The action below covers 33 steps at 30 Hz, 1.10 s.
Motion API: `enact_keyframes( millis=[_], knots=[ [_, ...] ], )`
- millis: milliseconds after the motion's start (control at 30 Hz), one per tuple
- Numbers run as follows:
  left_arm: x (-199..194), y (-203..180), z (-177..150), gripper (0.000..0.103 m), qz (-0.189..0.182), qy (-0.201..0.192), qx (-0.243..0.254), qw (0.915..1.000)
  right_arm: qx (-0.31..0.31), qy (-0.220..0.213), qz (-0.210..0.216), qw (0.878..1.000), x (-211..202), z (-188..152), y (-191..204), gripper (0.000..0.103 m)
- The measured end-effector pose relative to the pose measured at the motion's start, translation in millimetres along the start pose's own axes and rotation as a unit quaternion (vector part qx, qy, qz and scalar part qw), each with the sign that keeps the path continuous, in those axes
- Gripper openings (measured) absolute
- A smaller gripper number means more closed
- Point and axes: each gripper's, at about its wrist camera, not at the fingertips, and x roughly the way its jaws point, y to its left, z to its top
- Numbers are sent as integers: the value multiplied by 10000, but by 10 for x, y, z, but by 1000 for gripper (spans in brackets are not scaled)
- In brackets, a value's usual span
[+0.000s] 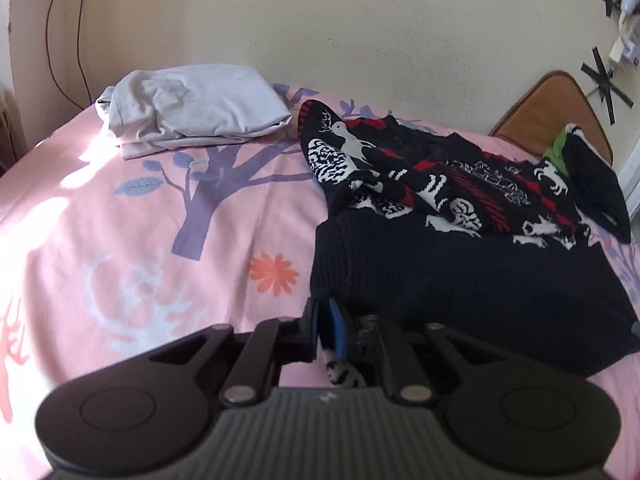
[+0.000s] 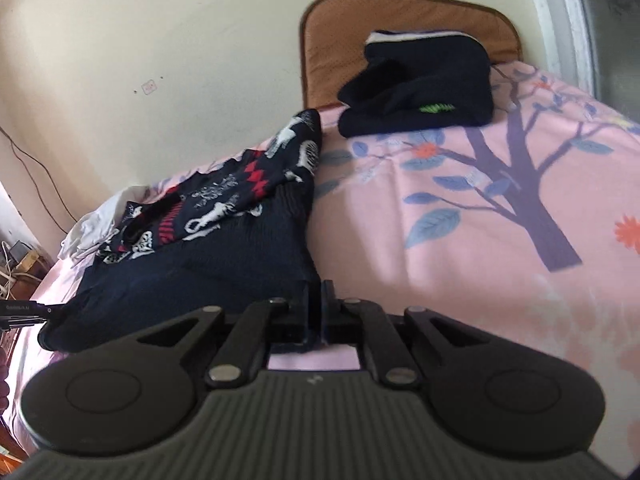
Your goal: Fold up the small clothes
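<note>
Here the left gripper (image 1: 330, 320) points down at a slant over the bed, its jaws drawn nearly together on the near left corner of the dark sweater (image 1: 460, 280); a fold of knit sits between the black pad and the blue one, and a patterned scrap of the same garment hangs beneath the fingers. The right gripper (image 2: 318, 308) slants down too, its jaws pressed together on the sweater's near right corner, the navy hem running from its tips toward ten o'clock. In the right wrist view the left gripper's tip shows at nine o'clock, at the far corner of that hem. The sweater lies spread on the pink bedsheet (image 1: 120, 220), plain navy part nearest the grippers, its black, white and red deer-patterned part bunched toward the wall at twelve to one o'clock in the left wrist view. A folded pale grey garment (image 1: 192, 108) rests at eleven o'clock from the left gripper, apart from the sweater. A folded dark garment with a green mark (image 2: 416, 92) lies at one o'clock from the right gripper, near the bed's far edge, just in front of a brown cushion (image 2: 340, 40) propped against the cream wall (image 1: 280, 20). Strips of black tape (image 1: 604, 80) cross on the wall at two o'clock in the left wrist view.
</note>
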Motion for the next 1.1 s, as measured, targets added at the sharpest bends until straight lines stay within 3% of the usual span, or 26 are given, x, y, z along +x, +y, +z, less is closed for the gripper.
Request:
enact_keyframes(
  millis=[67,100,167,267,333,400,433,567,667,700,767,800,833,867,1000,1100],
  knots=[
    [-88,59,66,34,12,24,148,9999,-32,129,107,9999,-1,36,-52,10],
    [-157,106,136,39,22,-73,155,9999,-185,189,145,9995,-4,90,-32,13],
    [-271,143,363,39,221,-385,235,9987,-526,28,213,9984,-44,301,39,25],
    [-214,11,854,39,297,-718,547,9955,-932,-291,429,9943,42,752,188,25],
    [34,-149,1220,43,75,-739,758,9943,-1207,-257,668,9901,336,1070,411,27],
    [482,-344,1597,45,26,-563,808,9951,-1302,-141,958,9867,729,1385,592,48],
    [701,-428,1734,46,31,-452,860,9953,-1280,-3,1066,9860,1017,1552,686,52],
    [1689,-778,2152,51,248,87,889,9957,-1024,769,930,9874,2123,1937,963,53],
    [2185,-880,2225,48,415,360,874,9947,-938,1108,679,9871,2747,1990,1055,55],
    [2299,-877,2220,45,390,456,861,9945,-937,1222,615,9862,2916,1973,1074,55],
    [2376,-855,2187,15,203,448,839,9953,-902,1440,595,9837,3157,1944,1080,54],
    [2366,-868,2191,11,156,431,853,9953,-904,1526,650,9820,3231,1925,1082,45],
    [2331,-888,2187,9,153,403,881,9952,-958,1606,715,9798,3289,1912,1093,32],
    [2267,-908,2175,9,97,317,914,9953,-1046,1600,707,9790,3295,1898,1108,12],
    [1717,-975,2104,9,-299,-166,1033,9941,-1124,988,900,9846,2930,1988,1166,11],
    [1048,-998,1894,9,-638,-696,1179,9885,-1234,530,1214,9835,2307,2015,1217,11]
  ],
)
